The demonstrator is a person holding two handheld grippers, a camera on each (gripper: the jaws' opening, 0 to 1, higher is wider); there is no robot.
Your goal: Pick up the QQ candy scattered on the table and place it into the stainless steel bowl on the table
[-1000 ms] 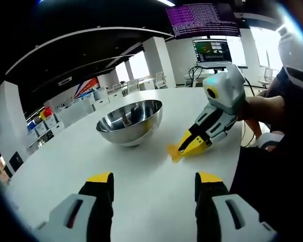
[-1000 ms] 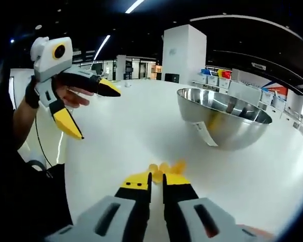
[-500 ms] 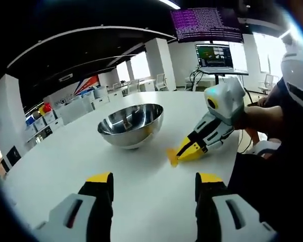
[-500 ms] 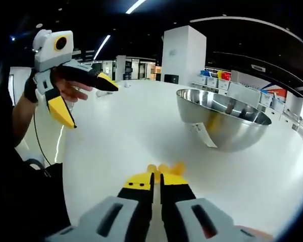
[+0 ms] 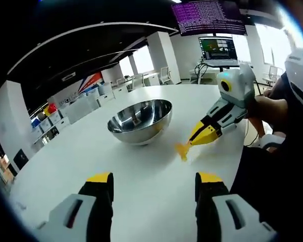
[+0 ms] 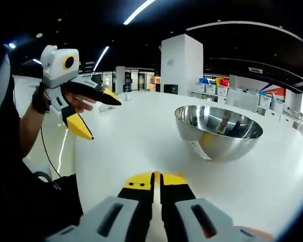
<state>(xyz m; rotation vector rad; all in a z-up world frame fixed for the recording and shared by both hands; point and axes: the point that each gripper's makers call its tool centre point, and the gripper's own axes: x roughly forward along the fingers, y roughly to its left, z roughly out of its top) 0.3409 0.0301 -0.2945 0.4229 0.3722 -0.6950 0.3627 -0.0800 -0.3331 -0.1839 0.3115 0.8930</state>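
In the left gripper view, our right gripper (image 5: pixel 192 142) reaches in from the right of the frame, its yellow jaws pinched on a small yellow QQ candy (image 5: pixel 182 149) that hangs from their tips just above the white table (image 5: pixel 141 191). The stainless steel bowl (image 5: pixel 140 122) sits to the left of that candy in this frame, near but apart from it — so the coming move, as we judge it, is a short carry leftward and up over the rim. The right gripper is plainly the nearer one to the bowl.

In the right gripper view, our own jaws rise from the bottom centre pressed together, and the bowl (image 6: pixel 218 132) lies ahead and to the right, in the middle right of the frame. The candy itself is hidden behind the jaw tips here; we cannot make out its shape or which way its long axis runs, and in the other view it is too small to tell.

The left gripper (image 6: pixel 98 112) appears in the upper left of the right gripper view, held in a hand above the table with its jaws spread wide and nothing between them; in its own view the two jaws stand well apart at the bottom.

A white label (image 6: pixel 197 144) clings to the bowl's side. Whether candy already lies inside the bowl we cannot say — reflections confuse it.
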